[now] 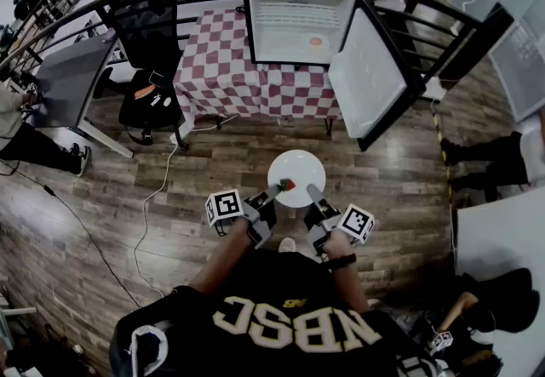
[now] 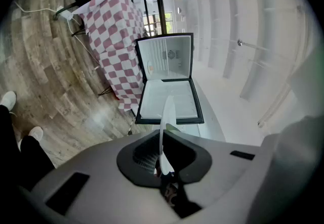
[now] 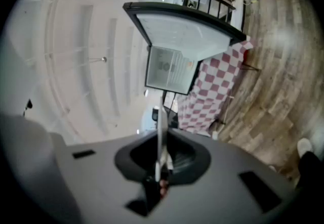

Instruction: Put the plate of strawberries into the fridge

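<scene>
- A grey desk (image 1: 72,77) stands at the far left, with a black chair (image 1: 145,22) just beside it.
- A white cable (image 1: 153,192) trails over the wood floor (image 1: 213,150) below the chair.
- A table (image 1: 217,60) in a red-and-white checked cloth stands right of the chair.
- The left gripper (image 1: 274,191) is held out in front of the person (image 1: 289,324). Its jaws are clamped tight on the plate's left rim. In the left gripper view the rim shows edge-on, pinched between the dark pads.
- The plate (image 1: 302,164) is white and round. It hangs level in the air over the floor, between the two grippers and well short of the table.
- A red strawberry (image 1: 287,185) with a bit of green lies on the plate's near edge, close to the left jaws.
- The right gripper (image 1: 312,192) is closed the same way on the plate's right rim. The right gripper view shows the thin edge gripped between its pads.
- The fridge (image 1: 281,22) stands on the table, straight ahead of the plate. It is small and black with a white inside.
- A small orange thing (image 1: 316,42) lies low inside the fridge.
- The door (image 1: 366,77) is swung wide open to the right.
- Someone's legs (image 1: 498,162) in dark trousers show at the far right.
</scene>
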A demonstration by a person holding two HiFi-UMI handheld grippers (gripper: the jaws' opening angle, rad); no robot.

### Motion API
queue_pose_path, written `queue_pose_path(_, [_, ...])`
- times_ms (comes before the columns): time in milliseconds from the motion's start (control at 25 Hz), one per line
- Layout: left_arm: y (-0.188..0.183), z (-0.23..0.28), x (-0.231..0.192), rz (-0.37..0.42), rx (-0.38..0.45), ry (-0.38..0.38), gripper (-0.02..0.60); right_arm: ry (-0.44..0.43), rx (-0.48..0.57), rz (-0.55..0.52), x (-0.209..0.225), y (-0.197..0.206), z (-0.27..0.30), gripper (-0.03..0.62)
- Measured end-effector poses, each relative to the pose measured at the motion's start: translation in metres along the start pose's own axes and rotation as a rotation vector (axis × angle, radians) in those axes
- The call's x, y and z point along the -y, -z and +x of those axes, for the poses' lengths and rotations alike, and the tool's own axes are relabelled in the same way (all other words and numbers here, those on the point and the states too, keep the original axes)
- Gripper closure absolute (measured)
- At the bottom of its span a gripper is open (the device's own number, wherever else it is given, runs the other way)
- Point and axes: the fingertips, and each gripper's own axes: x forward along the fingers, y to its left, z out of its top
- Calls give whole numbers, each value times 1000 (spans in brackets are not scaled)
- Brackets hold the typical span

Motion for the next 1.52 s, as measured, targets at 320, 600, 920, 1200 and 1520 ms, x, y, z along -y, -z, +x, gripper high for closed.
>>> queue_pose_path(320, [38, 10, -18, -44, 4, -65, 554, 40, -21, 72, 31, 0, -30, 551])
queue_pose_path(600, [28, 9, -30, -82, 26, -103, 554, 26, -46, 94, 39, -1, -14, 551])
queue_pose_path(920, [-22, 51, -34, -97, -34, -77, 554, 60, 9, 110, 50, -36, 30, 551])
queue_pose_path(1200, [-110, 105, -9, -95, -77, -12, 552, 60, 78, 94, 27, -102, 109, 551])
queue_pose_path(1520, [-201, 126, 1, -67, -81, -1, 552, 73, 80, 124, 16, -128, 204, 551])
